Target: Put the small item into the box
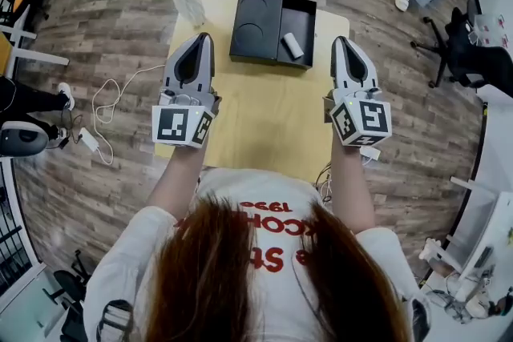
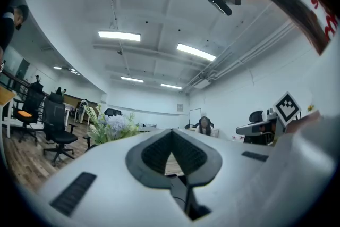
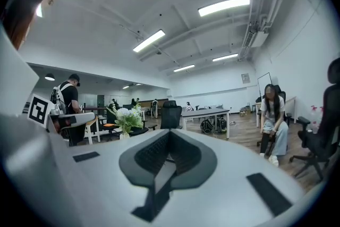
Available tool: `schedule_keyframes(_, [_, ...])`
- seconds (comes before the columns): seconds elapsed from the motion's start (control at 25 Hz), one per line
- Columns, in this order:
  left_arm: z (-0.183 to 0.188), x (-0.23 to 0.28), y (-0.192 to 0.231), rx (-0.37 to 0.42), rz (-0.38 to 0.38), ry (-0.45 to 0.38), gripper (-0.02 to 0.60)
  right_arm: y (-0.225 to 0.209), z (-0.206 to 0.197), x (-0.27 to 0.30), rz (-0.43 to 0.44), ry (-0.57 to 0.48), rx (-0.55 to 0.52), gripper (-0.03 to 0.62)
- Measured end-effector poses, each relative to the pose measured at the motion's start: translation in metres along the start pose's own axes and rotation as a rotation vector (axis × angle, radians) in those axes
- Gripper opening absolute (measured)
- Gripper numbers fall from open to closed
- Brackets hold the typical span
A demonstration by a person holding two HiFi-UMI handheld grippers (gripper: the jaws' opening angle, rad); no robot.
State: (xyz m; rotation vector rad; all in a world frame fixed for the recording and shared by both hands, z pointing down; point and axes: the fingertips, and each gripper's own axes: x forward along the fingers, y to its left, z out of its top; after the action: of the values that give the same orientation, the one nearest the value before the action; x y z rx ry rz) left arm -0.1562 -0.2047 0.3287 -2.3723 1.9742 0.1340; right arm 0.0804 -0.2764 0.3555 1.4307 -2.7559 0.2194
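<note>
Hovering short of the open black rectangular box [image 1: 303,16], the grey left gripper [image 1: 205,37] and right gripper [image 1: 342,42] hold their jaws together, empty, likely because the small white cylinder [image 1: 292,45] lies inside its right half.

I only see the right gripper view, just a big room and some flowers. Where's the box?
Observer: The black box sits open at the far end of the yellow table, ahead of you and between the two grippers.
Operator: Is the little thing inside it?
Observer: Yes, a small white item lies in the box's right half.
Operator: What's my other gripper doing?
Observer: The left gripper is shut with nothing between its jaws, held about level with the right gripper.
</note>
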Motion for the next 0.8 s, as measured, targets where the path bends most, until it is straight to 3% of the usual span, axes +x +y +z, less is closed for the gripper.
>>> schedule_keyframes(0.8, [0.007,-0.027,-0.031,0.034,-0.065,-0.004,0.005,0.017,0.010,-0.051,-0.025,-0.028,-0.018,0.005])
